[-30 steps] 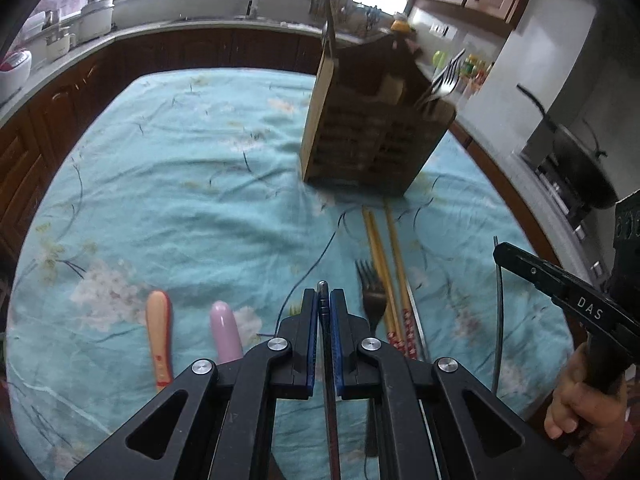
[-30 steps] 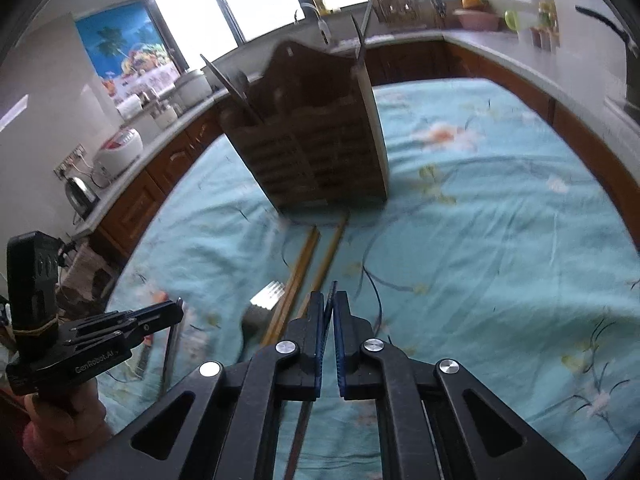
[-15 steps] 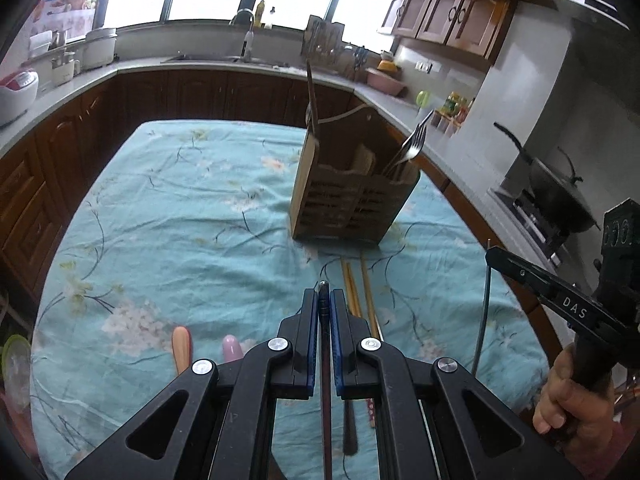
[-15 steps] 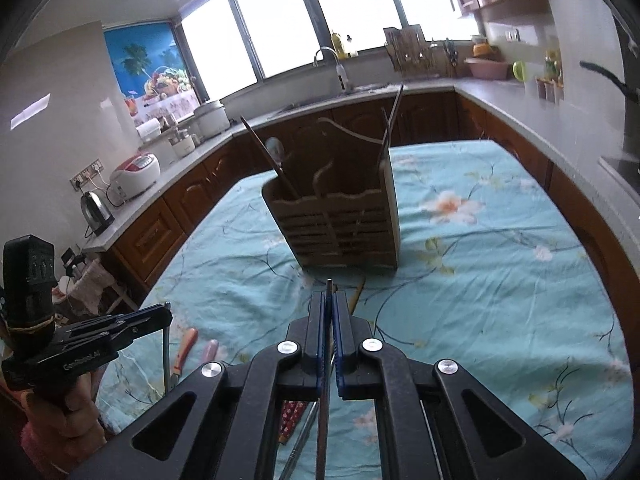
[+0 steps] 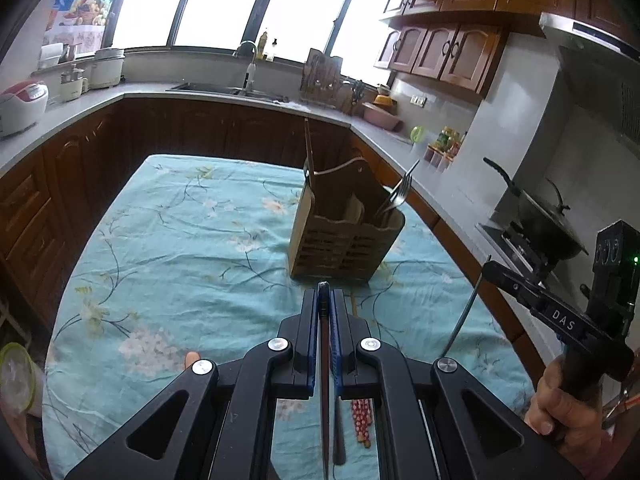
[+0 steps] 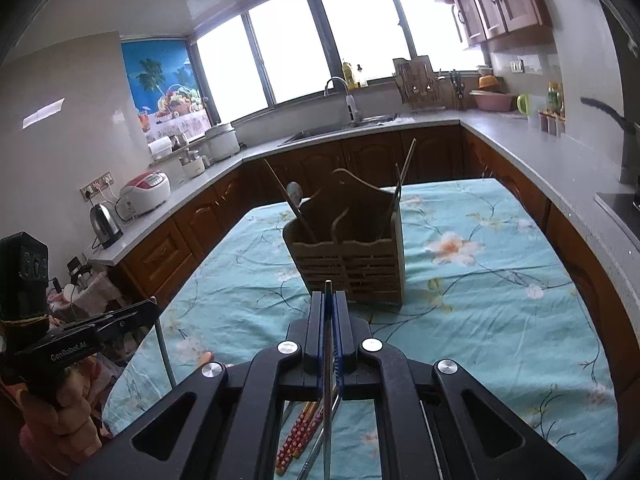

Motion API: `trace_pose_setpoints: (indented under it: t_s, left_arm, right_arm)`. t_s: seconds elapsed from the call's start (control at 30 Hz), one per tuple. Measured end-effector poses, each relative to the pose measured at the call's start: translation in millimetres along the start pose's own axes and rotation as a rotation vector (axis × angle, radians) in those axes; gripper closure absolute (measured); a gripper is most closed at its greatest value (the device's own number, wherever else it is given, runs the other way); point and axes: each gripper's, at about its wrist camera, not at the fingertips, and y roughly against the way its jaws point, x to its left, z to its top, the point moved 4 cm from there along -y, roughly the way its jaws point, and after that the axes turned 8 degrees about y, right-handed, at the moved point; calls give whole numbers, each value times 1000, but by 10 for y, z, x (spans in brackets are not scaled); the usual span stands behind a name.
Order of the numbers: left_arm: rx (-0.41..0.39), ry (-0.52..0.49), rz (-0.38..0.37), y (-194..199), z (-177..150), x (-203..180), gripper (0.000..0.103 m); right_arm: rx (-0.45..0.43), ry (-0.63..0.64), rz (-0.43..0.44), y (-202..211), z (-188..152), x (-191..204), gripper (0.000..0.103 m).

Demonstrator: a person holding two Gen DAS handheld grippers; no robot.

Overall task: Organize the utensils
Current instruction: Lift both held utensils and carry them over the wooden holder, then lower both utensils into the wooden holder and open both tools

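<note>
A wooden utensil caddy (image 5: 344, 240) stands mid-table on the floral cloth, holding a fork (image 5: 396, 196) and a chopstick; it also shows in the right wrist view (image 6: 352, 260). My left gripper (image 5: 323, 292) is shut on a thin dark utensil handle (image 5: 324, 380), lifted above the table in front of the caddy. My right gripper (image 6: 328, 292) is shut on a thin metal utensil handle (image 6: 327, 400), also lifted. Red-patterned chopsticks (image 6: 300, 432) lie on the cloth below. Each gripper shows in the other's view, with a thin rod hanging from it (image 5: 460, 320).
The table (image 5: 180, 240) carries a blue floral cloth. An orange utensil tip (image 5: 191, 358) peeks out at lower left. Counters with a sink (image 5: 224, 88), rice cookers (image 6: 146, 192) and a wok (image 5: 540, 220) ring the table.
Both grippers have risen and pulled back from the table with their utensils. The caddy looks smaller and farther, and the utensils on the cloth have dropped below the fingers.
</note>
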Motion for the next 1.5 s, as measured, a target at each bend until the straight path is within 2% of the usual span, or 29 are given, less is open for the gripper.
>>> trace_pose_setpoints:
  t_s: [0.6, 0.97, 1.23, 1.5]
  left_arm:
    - [-109, 17, -15, 38, 279, 63, 99]
    - [-252, 29, -48, -99, 750, 10, 99]
    - [-365, 78, -89, -399, 1144, 39, 99]
    - [-479, 97, -80, -872, 1392, 91, 99]
  right_arm:
    - [-74, 17, -19, 72, 276, -43, 100]
    - [-136, 15, -40, 51, 622, -194, 100]
    - [-208, 6, -59, -16, 1028, -377, 100]
    - [-272, 18, -85, -178, 1447, -531, 100]
